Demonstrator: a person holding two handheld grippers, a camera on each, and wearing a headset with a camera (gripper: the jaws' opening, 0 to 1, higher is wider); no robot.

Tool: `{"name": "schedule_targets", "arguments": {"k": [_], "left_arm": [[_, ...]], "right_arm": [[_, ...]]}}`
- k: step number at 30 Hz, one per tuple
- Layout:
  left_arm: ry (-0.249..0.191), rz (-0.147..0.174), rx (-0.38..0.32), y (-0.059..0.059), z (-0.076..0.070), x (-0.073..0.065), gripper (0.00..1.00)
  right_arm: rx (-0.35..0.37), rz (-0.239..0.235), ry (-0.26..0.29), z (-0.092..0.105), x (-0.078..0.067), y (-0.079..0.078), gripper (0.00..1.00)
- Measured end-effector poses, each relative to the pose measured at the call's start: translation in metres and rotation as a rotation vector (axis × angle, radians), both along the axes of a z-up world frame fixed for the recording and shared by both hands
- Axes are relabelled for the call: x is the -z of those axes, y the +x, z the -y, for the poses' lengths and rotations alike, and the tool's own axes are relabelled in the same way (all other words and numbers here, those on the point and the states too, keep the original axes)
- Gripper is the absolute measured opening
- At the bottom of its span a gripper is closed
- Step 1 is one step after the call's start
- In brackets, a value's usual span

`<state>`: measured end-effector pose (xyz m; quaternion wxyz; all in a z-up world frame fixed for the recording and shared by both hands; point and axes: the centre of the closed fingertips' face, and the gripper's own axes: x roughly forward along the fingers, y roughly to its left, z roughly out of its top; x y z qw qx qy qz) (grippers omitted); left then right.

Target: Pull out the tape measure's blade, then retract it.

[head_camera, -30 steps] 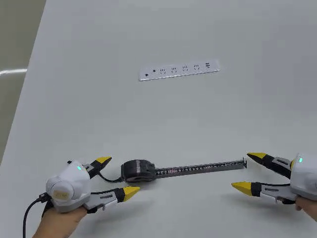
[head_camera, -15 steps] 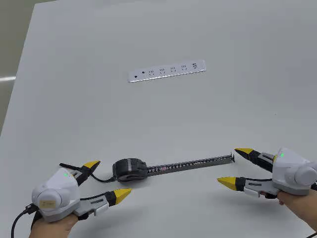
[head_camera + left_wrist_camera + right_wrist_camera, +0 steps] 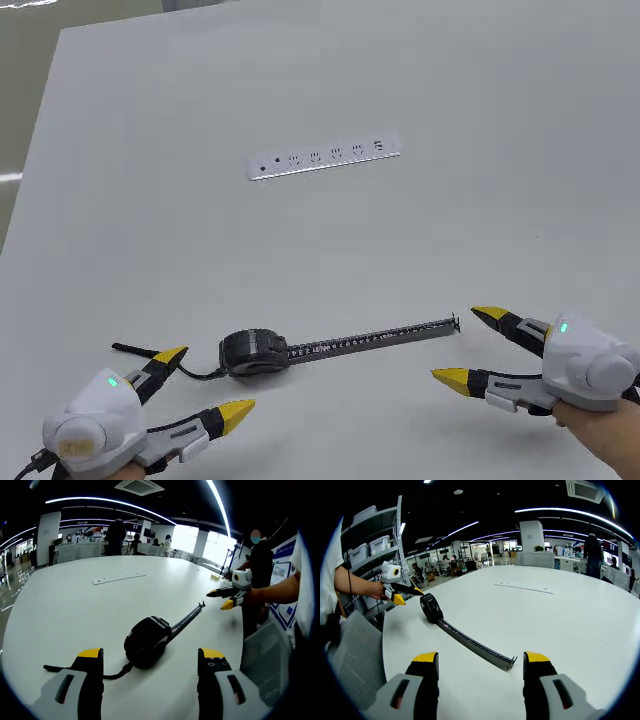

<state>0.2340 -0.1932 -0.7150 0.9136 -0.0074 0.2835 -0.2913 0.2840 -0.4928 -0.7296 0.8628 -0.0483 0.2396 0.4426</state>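
Observation:
A black tape measure (image 3: 254, 352) lies on the white table (image 3: 330, 250), its dark blade (image 3: 372, 338) drawn out to the right and ending in a hook (image 3: 455, 322). A black wrist strap (image 3: 140, 352) trails left from the case. My left gripper (image 3: 200, 385) is open, a little in front of and left of the case (image 3: 147, 640), holding nothing. My right gripper (image 3: 470, 346) is open too, just right of the blade's hook (image 3: 510, 663), not touching it. The right gripper view has the blade (image 3: 470, 643) running back to the case (image 3: 431, 608).
A white power strip (image 3: 323, 157) lies flat farther back on the table, also seen as a power strip (image 3: 118, 578) and a power strip (image 3: 524, 587). The table's left edge (image 3: 28, 170) drops to a green floor. People stand in the background office.
Both grippers have drawn back from the tape measure toward the near edge, still open. The tape measure and its extended blade lie as before; the head camera has shifted.

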Motion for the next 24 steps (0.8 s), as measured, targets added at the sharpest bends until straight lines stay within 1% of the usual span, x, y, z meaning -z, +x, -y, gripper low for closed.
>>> {"name": "schedule_targets", "arguments": {"k": [2,4,6,8,9,11,13,16,20,22,24], "left_arm": [[0.01,0.001,0.006,-0.004,0.0,0.001,0.76],[0.001,0.001,-0.001,-0.006,-0.001,-0.002,0.76],[-0.003,0.008,-0.01,-0.008,-0.002,-0.004,0.76],[0.014,0.017,-0.002,-0.012,-0.004,-0.006,0.76],[0.013,0.021,-0.009,-0.012,-0.006,-0.008,0.76],[-0.012,0.027,-0.026,-0.015,-0.009,-0.012,0.76],[-0.002,0.029,-0.028,-0.019,-0.01,-0.012,0.76],[-0.005,0.029,-0.032,-0.024,-0.014,-0.013,0.76],[-0.016,0.032,-0.033,-0.034,-0.017,-0.013,0.76],[-0.021,0.037,-0.04,-0.037,-0.018,-0.013,0.76],[-0.023,0.031,-0.048,-0.041,-0.019,-0.012,0.76]], "right_arm": [[0.008,0.005,0.001,0.001,-0.003,-0.003,0.7],[0.015,0.006,0.005,0.002,-0.005,-0.005,0.7],[0.017,0.011,0.011,0.0,-0.011,-0.007,0.71],[0.015,0.02,0.011,-0.001,-0.015,-0.009,0.71],[0.015,0.021,0.013,-0.001,-0.016,-0.01,0.71],[0.022,0.023,0.017,-0.001,-0.017,-0.011,0.72],[0.026,0.022,0.024,-0.001,-0.02,-0.013,0.72],[0.027,0.026,0.025,-0.001,-0.022,-0.016,0.72],[0.043,0.032,0.045,-0.001,-0.028,-0.019,0.72],[0.043,0.034,0.047,-0.002,-0.028,-0.021,0.73],[0.04,0.035,0.04,-0.005,-0.029,-0.025,0.73]]}}
